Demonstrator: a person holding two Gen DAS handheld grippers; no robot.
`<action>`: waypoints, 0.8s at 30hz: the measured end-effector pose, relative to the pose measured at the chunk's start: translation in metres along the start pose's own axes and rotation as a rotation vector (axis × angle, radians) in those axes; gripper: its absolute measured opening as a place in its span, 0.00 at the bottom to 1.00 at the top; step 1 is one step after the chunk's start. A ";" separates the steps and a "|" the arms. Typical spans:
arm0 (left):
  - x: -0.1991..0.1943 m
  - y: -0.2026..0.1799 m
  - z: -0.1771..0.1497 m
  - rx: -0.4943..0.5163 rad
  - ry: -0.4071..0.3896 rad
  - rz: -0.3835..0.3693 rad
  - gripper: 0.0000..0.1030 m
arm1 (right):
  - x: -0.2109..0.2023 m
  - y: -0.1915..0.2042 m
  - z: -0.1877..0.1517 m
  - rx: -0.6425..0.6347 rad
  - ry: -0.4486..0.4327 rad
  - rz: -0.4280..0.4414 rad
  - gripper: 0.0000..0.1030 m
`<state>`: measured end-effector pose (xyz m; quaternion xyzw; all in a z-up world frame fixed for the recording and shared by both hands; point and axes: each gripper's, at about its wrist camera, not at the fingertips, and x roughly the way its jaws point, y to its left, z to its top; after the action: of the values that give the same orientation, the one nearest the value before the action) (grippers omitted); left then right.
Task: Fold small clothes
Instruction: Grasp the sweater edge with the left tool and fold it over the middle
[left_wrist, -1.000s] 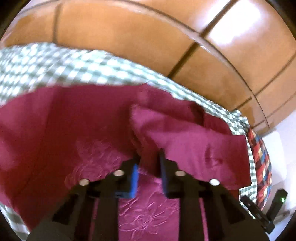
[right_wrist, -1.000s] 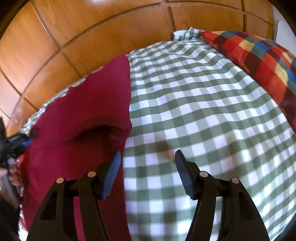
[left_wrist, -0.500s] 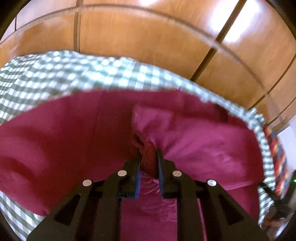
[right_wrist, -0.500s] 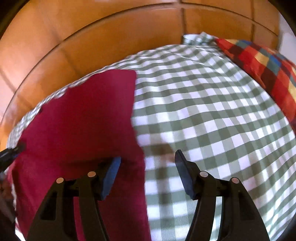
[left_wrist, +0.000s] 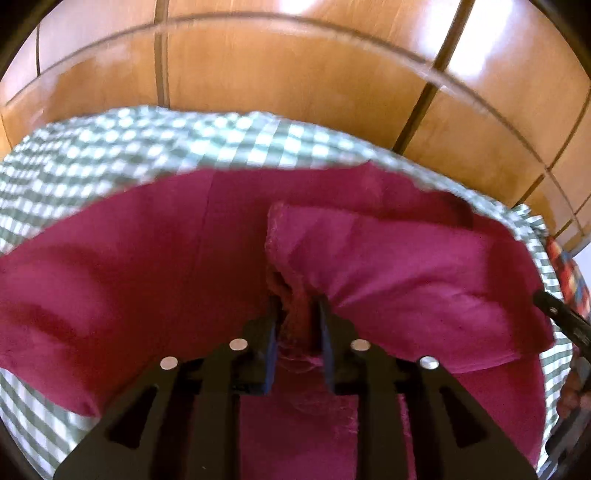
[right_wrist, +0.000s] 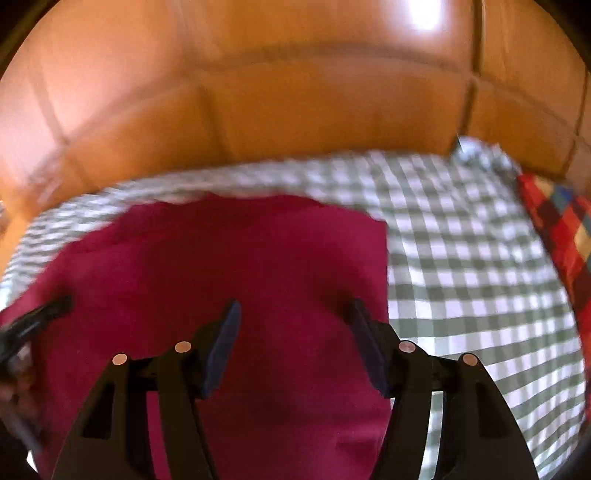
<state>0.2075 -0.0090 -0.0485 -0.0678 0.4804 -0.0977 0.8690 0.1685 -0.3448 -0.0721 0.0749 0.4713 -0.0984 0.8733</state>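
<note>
On the left wrist view I see my left tool pointing down at the maroon garment, which lies spread on the green-checked bedsheet. A bunched fold of that cloth sits between the narrow jaws; they are opening at this moment, and the fabric is still pinched against the pads. The folded flap runs off to the right from the tool. Behind the bed stands a wooden panelled wall. At the far right edge the tip of my other tool pokes in.

On the right wrist view, which is blurred, my right tool hovers over the garment's right part with its jaws standing wide and nothing gripped between them. The garment's straight edge lies just beside the right finger, with bare checked sheet beyond it. A multicoloured plaid cushion rests at the far right.
</note>
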 end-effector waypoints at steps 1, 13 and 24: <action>0.002 0.001 -0.002 -0.008 -0.013 -0.006 0.20 | 0.005 0.002 -0.005 -0.015 -0.033 -0.016 0.62; -0.007 0.003 -0.009 -0.032 -0.043 -0.006 0.21 | 0.007 0.019 -0.025 -0.101 -0.147 -0.139 0.65; -0.105 0.128 -0.073 -0.428 -0.183 -0.001 0.36 | 0.005 0.018 -0.026 -0.094 -0.154 -0.136 0.65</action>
<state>0.1048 0.1381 -0.0283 -0.2595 0.4091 0.0125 0.8747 0.1545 -0.3216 -0.0896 -0.0061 0.4107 -0.1406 0.9008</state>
